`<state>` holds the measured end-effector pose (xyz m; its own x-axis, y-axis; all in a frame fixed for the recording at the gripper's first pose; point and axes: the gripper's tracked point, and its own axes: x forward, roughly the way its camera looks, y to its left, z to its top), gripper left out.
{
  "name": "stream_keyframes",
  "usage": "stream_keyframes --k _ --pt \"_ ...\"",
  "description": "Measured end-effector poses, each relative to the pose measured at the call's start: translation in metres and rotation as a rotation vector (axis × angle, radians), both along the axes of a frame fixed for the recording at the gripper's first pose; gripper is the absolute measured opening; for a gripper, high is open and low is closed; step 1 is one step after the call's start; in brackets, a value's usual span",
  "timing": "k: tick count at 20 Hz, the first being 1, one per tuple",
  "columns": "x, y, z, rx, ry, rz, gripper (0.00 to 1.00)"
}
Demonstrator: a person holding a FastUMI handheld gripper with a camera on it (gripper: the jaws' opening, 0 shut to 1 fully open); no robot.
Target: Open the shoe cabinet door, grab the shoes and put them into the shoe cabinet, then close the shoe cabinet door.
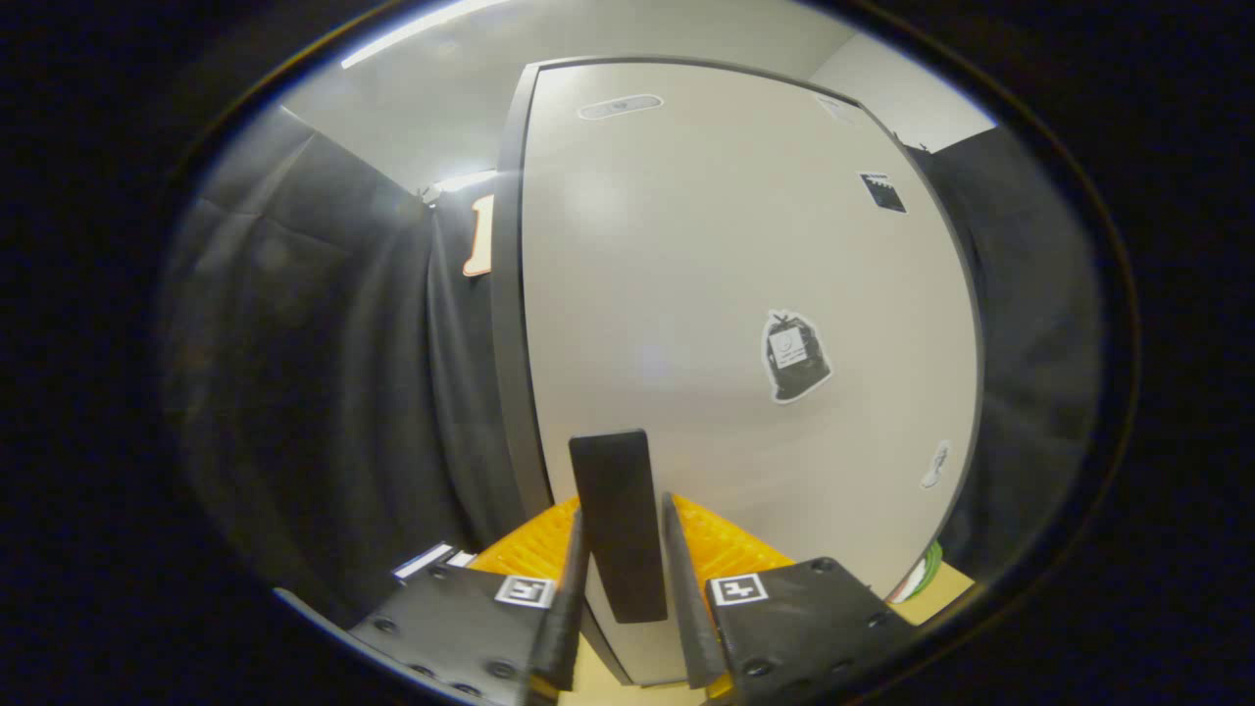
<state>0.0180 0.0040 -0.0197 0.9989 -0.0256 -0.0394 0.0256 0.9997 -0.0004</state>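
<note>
Curtain (pixel 324 392) hung close at nine o'clock beside the cabinet door's (pixel 726 294) dark edge. Gripper (pixel 627 579) fingers stood narrowly apart, flanking the black handle (pixel 618 520) on that pale, stickered door at twelve.

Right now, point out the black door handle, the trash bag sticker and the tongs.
black door handle (pixel 616 510), gripper view, middle of its flat front, between the fingers.
trash bag sticker (pixel 794 356), gripper view, centre of the sticker on the door.
tongs (pixel 625 549), gripper view, midway between the fingertips flanking the handle.
</note>
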Motion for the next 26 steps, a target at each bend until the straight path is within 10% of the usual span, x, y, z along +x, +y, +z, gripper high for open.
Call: stream_keyframes --k 26 --pt "-0.025 -0.005 0.003 0.022 -0.04 -0.01 0.08"
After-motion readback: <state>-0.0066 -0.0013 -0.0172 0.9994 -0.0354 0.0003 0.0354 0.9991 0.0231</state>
